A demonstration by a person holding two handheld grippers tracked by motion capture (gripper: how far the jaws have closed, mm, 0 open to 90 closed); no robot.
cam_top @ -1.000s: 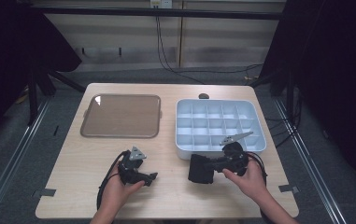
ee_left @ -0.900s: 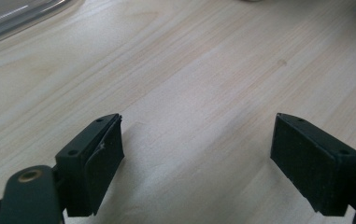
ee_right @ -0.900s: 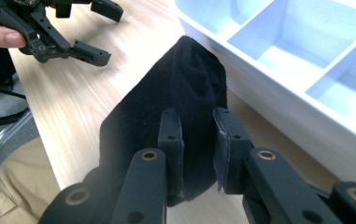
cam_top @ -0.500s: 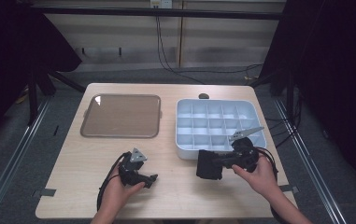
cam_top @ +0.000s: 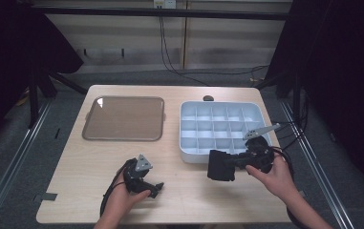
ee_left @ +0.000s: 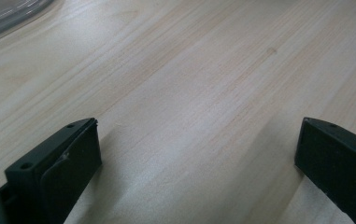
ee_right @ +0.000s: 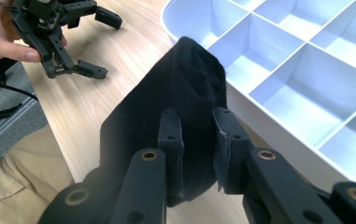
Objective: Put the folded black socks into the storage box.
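Observation:
My right gripper [cam_top: 227,163] is shut on a black folded cloth [cam_top: 219,166], lifted off the table just in front of the white compartment tray [cam_top: 185,155]. In the right gripper view the cloth [ee_right: 185,84] hangs pinched between the pads of my right gripper [ee_right: 198,126], beside the tray's near wall [ee_right: 283,144]. My left gripper [cam_top: 153,185] rests low at the table's front left, held by a hand. Its jaws have just been opening and now stand wide over bare wood with nothing between them. The left gripper [ee_right: 102,44] also appears far off in the right gripper view.
A flat brown tray [cam_top: 124,118] lies at the back left of the table; its edge [ee_left: 7,18] is in the left gripper view's corner. A small dark object [cam_top: 208,98] sits at the far table edge. Cables trail from both grippers. Dark curtains flank the table.
The right gripper has carried the black cloth to the right and slightly up, along the white tray's front. The left gripper has stayed put and its jaws are wider.

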